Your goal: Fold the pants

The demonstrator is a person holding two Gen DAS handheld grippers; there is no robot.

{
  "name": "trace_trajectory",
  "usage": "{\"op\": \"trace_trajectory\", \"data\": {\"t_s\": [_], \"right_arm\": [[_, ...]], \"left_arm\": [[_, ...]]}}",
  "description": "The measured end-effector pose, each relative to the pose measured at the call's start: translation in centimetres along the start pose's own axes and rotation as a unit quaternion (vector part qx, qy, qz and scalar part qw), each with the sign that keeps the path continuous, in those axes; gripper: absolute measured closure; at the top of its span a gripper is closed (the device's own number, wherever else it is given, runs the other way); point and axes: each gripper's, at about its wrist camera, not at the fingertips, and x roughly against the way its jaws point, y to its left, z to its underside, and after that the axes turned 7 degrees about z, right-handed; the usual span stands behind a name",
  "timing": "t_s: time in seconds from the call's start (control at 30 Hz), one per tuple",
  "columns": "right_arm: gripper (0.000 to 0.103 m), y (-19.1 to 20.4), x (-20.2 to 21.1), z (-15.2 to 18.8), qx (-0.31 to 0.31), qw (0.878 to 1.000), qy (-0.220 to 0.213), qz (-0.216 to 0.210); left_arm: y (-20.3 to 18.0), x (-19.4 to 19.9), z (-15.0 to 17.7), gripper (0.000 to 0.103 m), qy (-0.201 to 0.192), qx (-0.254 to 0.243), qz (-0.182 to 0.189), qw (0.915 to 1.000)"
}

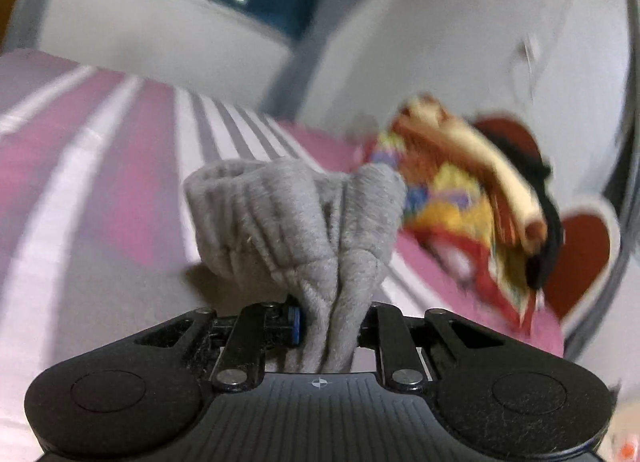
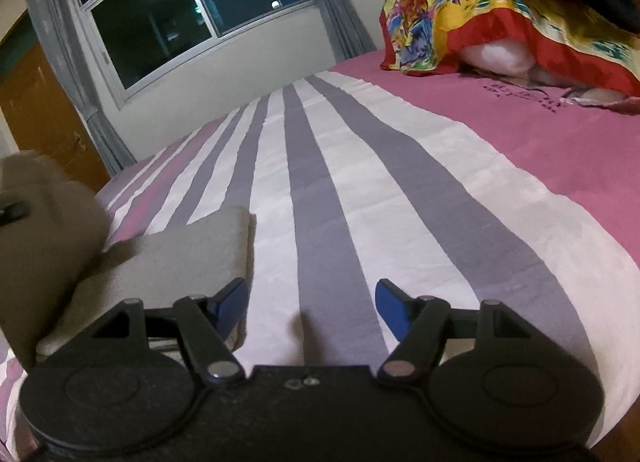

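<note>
Mid-fold. Left tool (image 1: pixel 330 322) clamped on bunched grey sweatpants (image 1: pixel 296 218), lifted above striped bed (image 1: pixel 80 182). Right tool (image 2: pixel 312 308) spread wide, empty, beside folded portion (image 2: pixel 168 262). Next, likely: lay lifted end over folded portion, align edges.

Left view blurred; pants (image 1: pixel 304 222) hide the left tongs' (image 1: pixel 330 322) tips.

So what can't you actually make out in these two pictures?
- Left wrist view: motion blur smears the colourful pile; its items can't be told apart.
- Left wrist view: the left gripper is buried in the bunched gray pants.
- Right wrist view: the pants run off the left edge; the open right gripper covers their near end.
</note>
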Motion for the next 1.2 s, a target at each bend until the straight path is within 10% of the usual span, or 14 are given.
{"op": "trace_trajectory", "data": {"t_s": [0.47,0.63,0.7,0.8,0.97,1.2], "right_arm": [[0.032,-3.8,-0.4,-0.2,-0.097,0.995,0.001,-0.014],[0.032,-4.3,-0.7,-0.2,-0.119,0.993,0.006,-0.014],[0.032,-4.4,-0.8,-0.1,-0.124,0.992,0.008,-0.011],[0.032,-4.3,-0.4,-0.1,-0.115,0.993,0.007,-0.002],[0.044,-3.5,1.7,-0.3,-0.075,0.997,-0.002,-0.019],[0.047,2.5,3.5,0.2,-0.037,0.994,-0.006,-0.103]], "left_arm": [[-5.0,-8.4,5.8,0.076,0.141,-0.096,-0.036,0.9847],[-6.9,-9.7,5.9,0.01,0.189,-0.125,0.009,0.9739],[-8.4,-9.8,5.9,0.01,0.189,-0.146,0.006,0.9711],[-9.5,-6.4,4.4,0.01,0.127,-0.142,0.018,0.9815],[-4.9,4.7,4.4,0.01,0.026,-0.109,-0.091,0.9895],[2.3,15.7,10.6,0.01,0.032,-0.041,-0.183,0.9817]]}}
